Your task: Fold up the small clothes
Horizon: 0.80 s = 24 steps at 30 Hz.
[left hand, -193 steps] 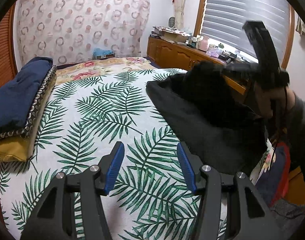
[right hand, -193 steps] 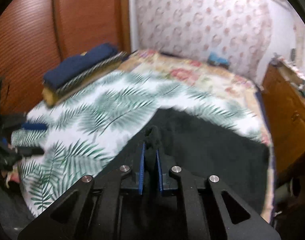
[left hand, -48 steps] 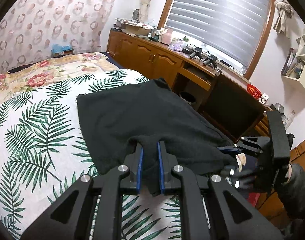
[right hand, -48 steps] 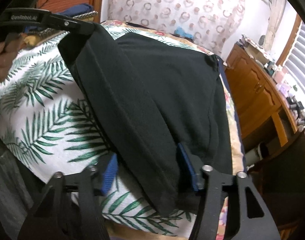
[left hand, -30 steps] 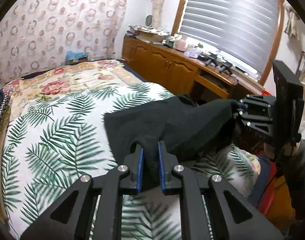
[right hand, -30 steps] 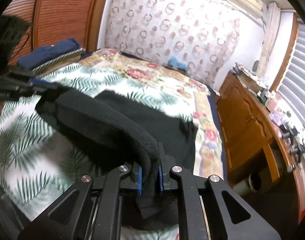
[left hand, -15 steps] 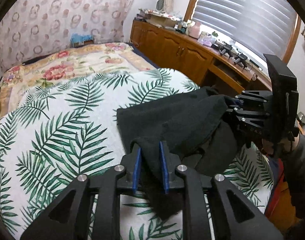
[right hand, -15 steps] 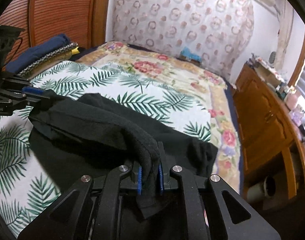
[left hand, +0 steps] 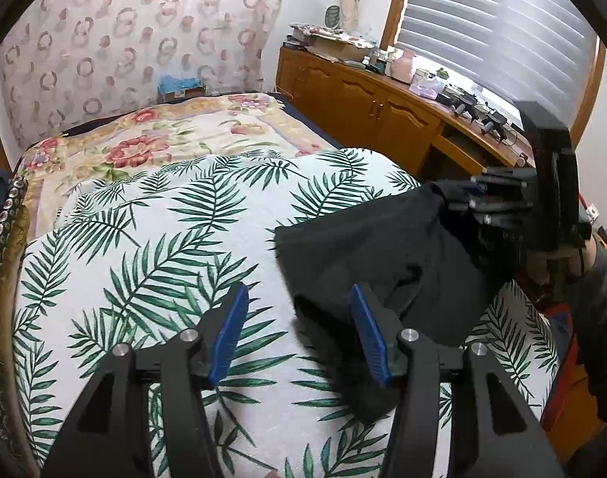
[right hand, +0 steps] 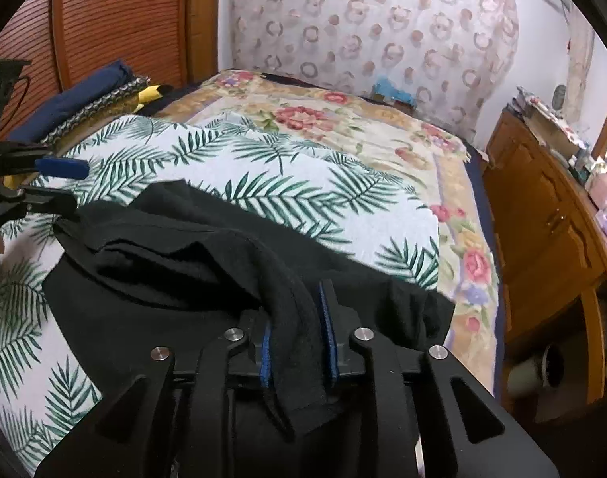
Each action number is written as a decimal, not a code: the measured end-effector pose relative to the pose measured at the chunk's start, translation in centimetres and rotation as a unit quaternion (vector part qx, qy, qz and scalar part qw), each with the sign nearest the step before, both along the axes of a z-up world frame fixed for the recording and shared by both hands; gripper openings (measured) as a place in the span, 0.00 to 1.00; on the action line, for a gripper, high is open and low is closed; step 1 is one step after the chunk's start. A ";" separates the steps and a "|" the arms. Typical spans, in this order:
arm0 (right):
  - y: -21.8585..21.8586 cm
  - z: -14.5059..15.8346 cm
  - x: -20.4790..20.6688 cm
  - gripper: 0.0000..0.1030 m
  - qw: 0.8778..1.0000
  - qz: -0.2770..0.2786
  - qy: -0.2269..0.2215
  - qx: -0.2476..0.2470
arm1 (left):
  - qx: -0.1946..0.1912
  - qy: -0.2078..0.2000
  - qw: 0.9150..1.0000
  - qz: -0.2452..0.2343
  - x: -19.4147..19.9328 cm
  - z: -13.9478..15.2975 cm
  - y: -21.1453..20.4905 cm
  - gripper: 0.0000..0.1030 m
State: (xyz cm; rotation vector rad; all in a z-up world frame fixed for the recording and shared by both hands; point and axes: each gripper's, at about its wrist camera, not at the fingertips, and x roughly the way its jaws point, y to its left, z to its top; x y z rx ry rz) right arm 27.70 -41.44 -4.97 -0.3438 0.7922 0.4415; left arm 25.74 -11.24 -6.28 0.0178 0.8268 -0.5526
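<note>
A black garment (left hand: 367,247) lies folded over on the palm-leaf bed cover (left hand: 164,239) near the bed's right edge. My left gripper (left hand: 299,322) is open just above the cover, with the garment's near corner lying against its right finger. My right gripper (right hand: 297,338) is shut on a fold of the black garment (right hand: 192,263) and holds that edge slightly raised. The right gripper also shows in the left wrist view (left hand: 478,199), and the open left gripper shows in the right wrist view (right hand: 60,183).
Folded dark blue and yellow bedding (right hand: 88,99) lies stacked at the head of the bed. A wooden cabinet with clutter on top (left hand: 383,95) runs along the bed's right side under the window. A floral blanket (left hand: 176,139) covers the far end.
My left gripper has opened and let go of the garment's corner, which dropped onto the cover. The right gripper keeps its hold and the garment has sunk lower onto the bed.
</note>
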 end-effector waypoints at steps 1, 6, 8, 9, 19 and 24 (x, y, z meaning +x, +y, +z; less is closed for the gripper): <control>0.0 0.4 0.3 0.23 1.000 -0.001 -0.004 0.000 | 0.001 0.001 1.000 0.000 0.0 -0.1 0.1 0.51; -0.6 2.5 3.1 0.23 0.998 -0.041 -0.044 -0.017 | 0.009 0.013 1.000 -0.009 0.1 -0.9 -0.5 0.51; -1.2 3.5 3.9 0.23 0.997 -0.060 -0.056 -0.017 | 0.013 0.017 1.000 -0.019 0.1 -1.1 -0.9 0.51; -1.5 3.9 4.1 0.23 0.996 -0.065 -0.057 -0.010 | 0.014 0.017 1.000 -0.023 0.0 -1.1 -1.1 0.51; -3.9 4.8 -1.0 0.26 0.997 -0.061 -0.035 0.024 | 0.049 0.033 0.996 -0.071 0.1 -2.5 -3.2 0.51; -3.9 2.7 -4.2 0.27 0.998 -0.052 0.003 0.028 | 0.064 0.033 0.995 -0.074 1.9 -2.6 -4.3 0.51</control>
